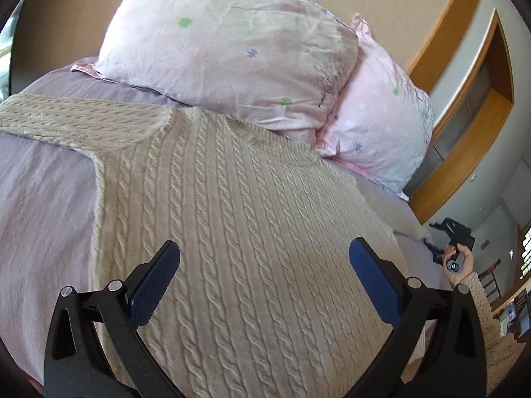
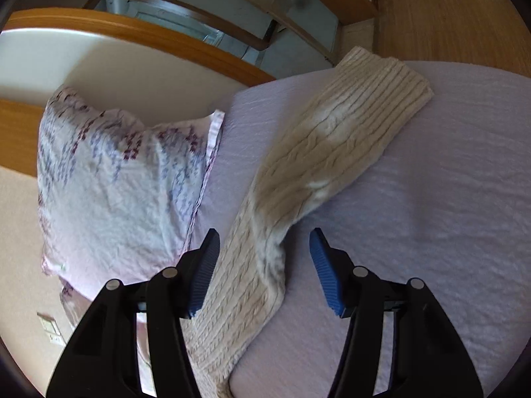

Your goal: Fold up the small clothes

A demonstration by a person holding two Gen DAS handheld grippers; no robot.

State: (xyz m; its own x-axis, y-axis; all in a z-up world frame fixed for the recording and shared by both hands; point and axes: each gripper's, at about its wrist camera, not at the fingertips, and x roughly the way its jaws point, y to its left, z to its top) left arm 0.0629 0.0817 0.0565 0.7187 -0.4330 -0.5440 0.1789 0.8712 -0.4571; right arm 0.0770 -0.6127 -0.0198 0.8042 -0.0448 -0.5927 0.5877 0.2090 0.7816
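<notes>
A beige cable-knit sweater [image 1: 239,219] lies spread flat on a lilac bed sheet [image 1: 43,199]. One sleeve [image 1: 76,119] stretches out to the far left. My left gripper [image 1: 264,248] is open and empty, held over the sweater's body. In the right wrist view the other sleeve [image 2: 318,162] runs from the bottom up to its ribbed cuff [image 2: 391,79] near the bed's edge. My right gripper [image 2: 264,238] is open, its fingers on either side of this sleeve, just above it. It also shows small in the left wrist view [image 1: 448,235], held by a hand.
Two pink floral pillows [image 1: 232,43] [image 1: 378,126] lean at the head of the bed; one shows in the right wrist view [image 2: 119,182]. A wooden headboard and wall frame [image 1: 464,152] stand behind. Wooden floor [image 2: 441,16] lies past the bed's edge.
</notes>
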